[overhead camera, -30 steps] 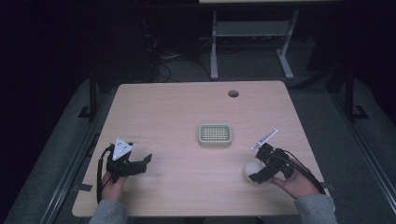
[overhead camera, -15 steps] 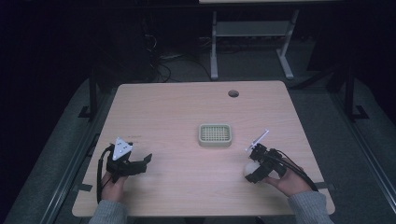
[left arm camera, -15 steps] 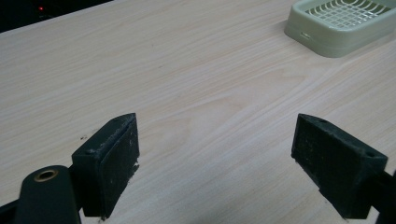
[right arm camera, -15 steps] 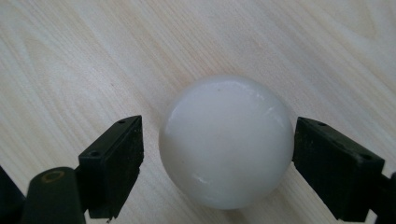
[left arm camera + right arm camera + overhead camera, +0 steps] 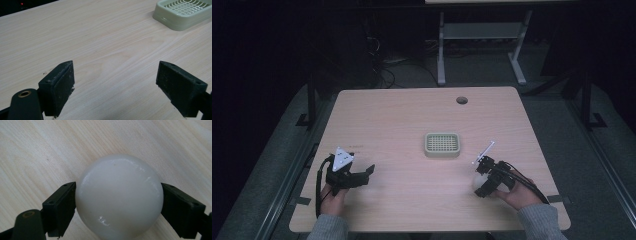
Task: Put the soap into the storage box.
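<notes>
The right tool (image 5: pixel 117 202), shifted slightly nearer the person since a moment ago, is clamping the white ball (image 5: pixel 119 197) near the green soap dish (image 5: pixel 442 144). It looks ready for lifting. The left tool (image 5: pixel 122 87) is resting with jaws apart on the desk (image 5: pixel 412 115).

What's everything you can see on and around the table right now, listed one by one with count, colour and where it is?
white ball: one, glossy white, near the table's right front, between the right gripper's jaws with both pads against it
slotted tray: one, pale green, middle of the table, nothing in it
table: one, light wood top with a round dark hole near its far right edge
metal stand: one, grey, on the floor beyond the table
left gripper: one, black, jaws wide apart over bare wood at the left front, grey three-cornered plate on top
right gripper: one, black, at the right front, closed on the white ball
hands: two, grey sleeves, coming in from the bottom edge
</notes>
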`<state>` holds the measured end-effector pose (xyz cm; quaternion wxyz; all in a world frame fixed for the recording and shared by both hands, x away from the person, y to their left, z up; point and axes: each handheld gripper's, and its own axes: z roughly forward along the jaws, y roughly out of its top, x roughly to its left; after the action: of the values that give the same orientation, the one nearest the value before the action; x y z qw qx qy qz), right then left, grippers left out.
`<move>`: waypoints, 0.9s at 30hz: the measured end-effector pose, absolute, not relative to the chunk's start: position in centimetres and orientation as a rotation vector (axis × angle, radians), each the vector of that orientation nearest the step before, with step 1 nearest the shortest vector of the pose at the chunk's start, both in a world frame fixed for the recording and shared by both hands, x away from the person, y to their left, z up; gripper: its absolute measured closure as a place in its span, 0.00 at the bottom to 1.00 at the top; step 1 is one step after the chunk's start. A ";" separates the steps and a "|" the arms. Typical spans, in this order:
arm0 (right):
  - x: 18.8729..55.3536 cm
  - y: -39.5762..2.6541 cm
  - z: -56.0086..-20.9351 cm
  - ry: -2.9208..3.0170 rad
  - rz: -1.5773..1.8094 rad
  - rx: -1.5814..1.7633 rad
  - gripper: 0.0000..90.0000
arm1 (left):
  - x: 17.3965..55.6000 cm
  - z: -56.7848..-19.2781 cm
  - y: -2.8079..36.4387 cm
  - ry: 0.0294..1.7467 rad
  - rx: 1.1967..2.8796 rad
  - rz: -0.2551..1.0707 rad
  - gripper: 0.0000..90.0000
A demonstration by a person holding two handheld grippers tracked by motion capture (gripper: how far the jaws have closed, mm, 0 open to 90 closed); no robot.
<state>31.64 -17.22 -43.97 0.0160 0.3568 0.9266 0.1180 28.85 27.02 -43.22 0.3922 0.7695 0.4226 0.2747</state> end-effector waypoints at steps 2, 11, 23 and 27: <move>31.7 -17.1 -44.0 2.885 0.356 1.113 0.19 | 28.9 -43.2 27.0 1.075 1.954 0.697 0.17; 31.7 -17.0 -44.2 2.888 0.344 1.096 0.25 | 28.9 -43.3 26.9 1.074 1.960 0.698 0.17; 31.9 -16.8 -43.8 2.909 0.330 1.078 0.26 | 28.9 -43.2 27.0 1.072 1.957 0.700 0.16; 32.0 -16.9 -43.4 2.901 0.356 1.074 0.26 | 28.9 -43.2 27.0 1.068 1.958 0.701 0.16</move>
<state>31.95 -16.87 -43.42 0.0140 0.3449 0.9315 0.1143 28.86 26.96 -43.22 0.3911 0.7708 0.4205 0.2759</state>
